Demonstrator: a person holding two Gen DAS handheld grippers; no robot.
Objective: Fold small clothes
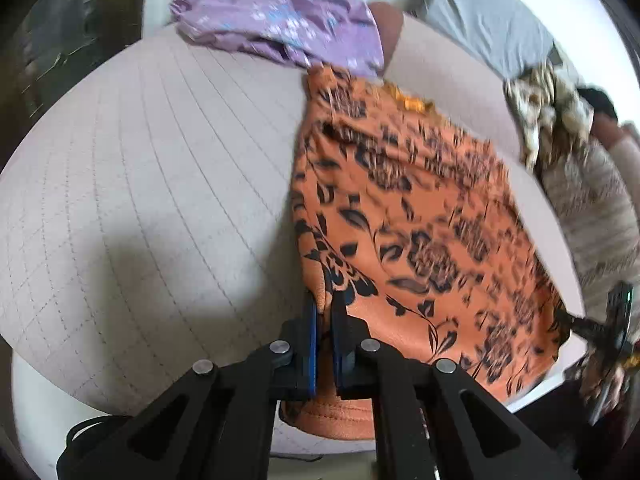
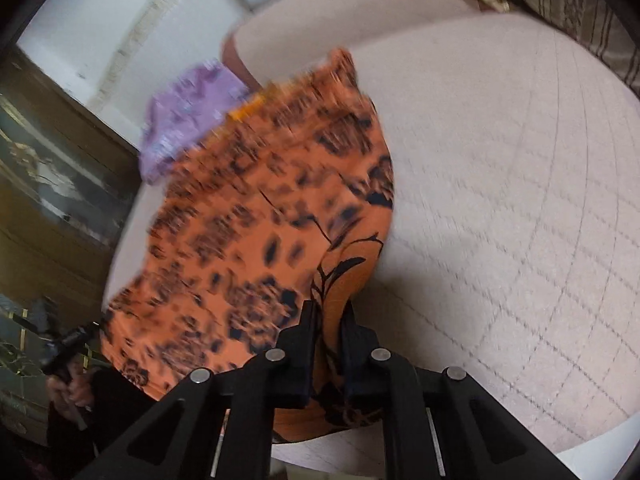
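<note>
An orange garment with a black flower print (image 1: 420, 216) lies spread on a beige quilted surface (image 1: 152, 184). My left gripper (image 1: 325, 304) is shut on the garment's near left corner, and a fold of cloth is pinched between its blue pads. In the right wrist view the same orange garment (image 2: 256, 224) hangs blurred, and my right gripper (image 2: 330, 314) is shut on its near right edge, cloth bunched between the black fingers. The right gripper also shows at the left wrist view's far right edge (image 1: 618, 316), and the left gripper at the lower left of the right wrist view (image 2: 66, 344).
A purple flowered garment (image 1: 280, 16) lies crumpled at the far end, beyond the orange one. A grey cloth (image 1: 492, 16) and a cream patterned heap (image 1: 548, 108) lie at the back right. Dark wooden furniture (image 2: 52, 184) stands left of the beige surface (image 2: 500, 184).
</note>
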